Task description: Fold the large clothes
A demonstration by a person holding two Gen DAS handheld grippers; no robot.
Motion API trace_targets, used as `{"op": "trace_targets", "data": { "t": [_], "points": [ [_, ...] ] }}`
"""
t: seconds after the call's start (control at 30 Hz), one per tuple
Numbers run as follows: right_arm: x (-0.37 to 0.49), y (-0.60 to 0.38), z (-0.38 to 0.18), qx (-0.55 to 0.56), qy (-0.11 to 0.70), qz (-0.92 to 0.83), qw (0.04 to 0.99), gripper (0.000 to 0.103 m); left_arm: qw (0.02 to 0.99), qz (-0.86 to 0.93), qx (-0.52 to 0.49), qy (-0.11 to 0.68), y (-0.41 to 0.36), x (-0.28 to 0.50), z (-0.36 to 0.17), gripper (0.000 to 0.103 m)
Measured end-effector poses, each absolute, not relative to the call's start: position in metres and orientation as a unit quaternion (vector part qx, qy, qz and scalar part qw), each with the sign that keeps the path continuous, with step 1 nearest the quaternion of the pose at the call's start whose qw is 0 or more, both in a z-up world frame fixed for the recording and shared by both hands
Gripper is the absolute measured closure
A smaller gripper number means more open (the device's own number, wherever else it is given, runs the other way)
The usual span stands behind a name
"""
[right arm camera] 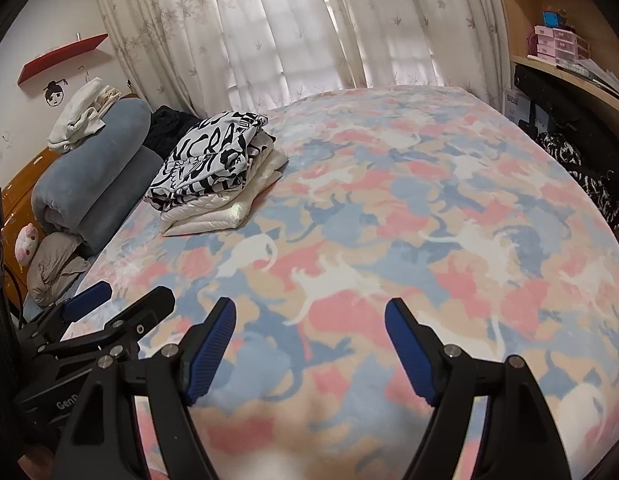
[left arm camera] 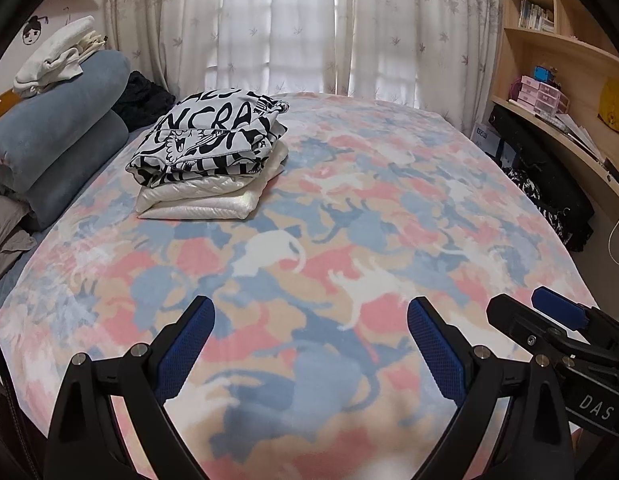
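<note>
Under my grippers: bed blanket [left arm camera: 349, 208], soft matt fleece with a fuzzy nap. I note the left gripper [left arm camera: 309, 312] in matt black plastic, finger pads [left arm camera: 185, 344] of ribbed blue rubber, bright metal pins. Printed garment [left arm camera: 213, 132], smooth thin cloth. Folded white piece [left arm camera: 205, 200] beneath it, quilted, faintly glossy. Rolled blue bedding [left arm camera: 57, 120], plush. Shelving [left arm camera: 549, 40], smooth pale wood. Curtain [left arm camera: 293, 28], sheer cloth.

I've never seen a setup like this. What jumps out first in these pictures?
A bed blanket printed with pink, blue and white cats fills the scene. On its far left side sits a folded stack: a black-and-white lettered garment atop a white quilted one. Two open blue-padded grippers hover in front, empty.
</note>
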State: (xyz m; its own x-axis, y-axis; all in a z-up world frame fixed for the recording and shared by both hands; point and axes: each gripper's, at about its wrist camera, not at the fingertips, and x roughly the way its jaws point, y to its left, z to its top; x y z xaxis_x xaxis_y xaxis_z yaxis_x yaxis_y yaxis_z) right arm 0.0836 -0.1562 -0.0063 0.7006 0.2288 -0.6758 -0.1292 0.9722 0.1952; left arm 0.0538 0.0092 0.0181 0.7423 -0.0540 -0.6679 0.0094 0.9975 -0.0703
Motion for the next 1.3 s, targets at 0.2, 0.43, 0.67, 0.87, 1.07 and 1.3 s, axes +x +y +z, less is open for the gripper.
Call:
{"op": "trace_targets", "data": {
  "t": [0.2, 0.43, 0.67, 0.87, 1.07, 1.3],
  "points": [
    [0.078, -0.157, -0.007, 0.076, 0.374, 0.104, 0.919, 0.026, 0.932, -0.013, -0.032, 0.362, 0.011, 0.049, 0.019, 0.007],
    [0.077, -0.157, -0.007, 0.074, 0.374, 0.103, 0.919, 0.026, 0.930, -0.008, -0.036, 0.366, 0.013, 0.044, 0.017, 0.007],
    [0.074, -0.157, -0.010, 0.078, 0.377, 0.103, 0.917, 0.026, 0.929, -0.005, -0.033, 0.368, 0.012, 0.042, 0.013, 0.007],
    [0.071, -0.156, -0.012, 0.076, 0.377, 0.099, 0.918, 0.026, 0.928, -0.005, -0.034, 0.370, 0.013, 0.042, 0.010, 0.007],
    [0.070, -0.156, -0.013, 0.076, 0.377, 0.099, 0.918, 0.026, 0.928, -0.005, -0.034, 0.371, 0.014, 0.041, 0.009, 0.007],
    [0.070, -0.156, -0.013, 0.075, 0.377, 0.099, 0.918, 0.026, 0.928, -0.005, -0.034, 0.371, 0.014, 0.041, 0.009, 0.007]
  ]
}}
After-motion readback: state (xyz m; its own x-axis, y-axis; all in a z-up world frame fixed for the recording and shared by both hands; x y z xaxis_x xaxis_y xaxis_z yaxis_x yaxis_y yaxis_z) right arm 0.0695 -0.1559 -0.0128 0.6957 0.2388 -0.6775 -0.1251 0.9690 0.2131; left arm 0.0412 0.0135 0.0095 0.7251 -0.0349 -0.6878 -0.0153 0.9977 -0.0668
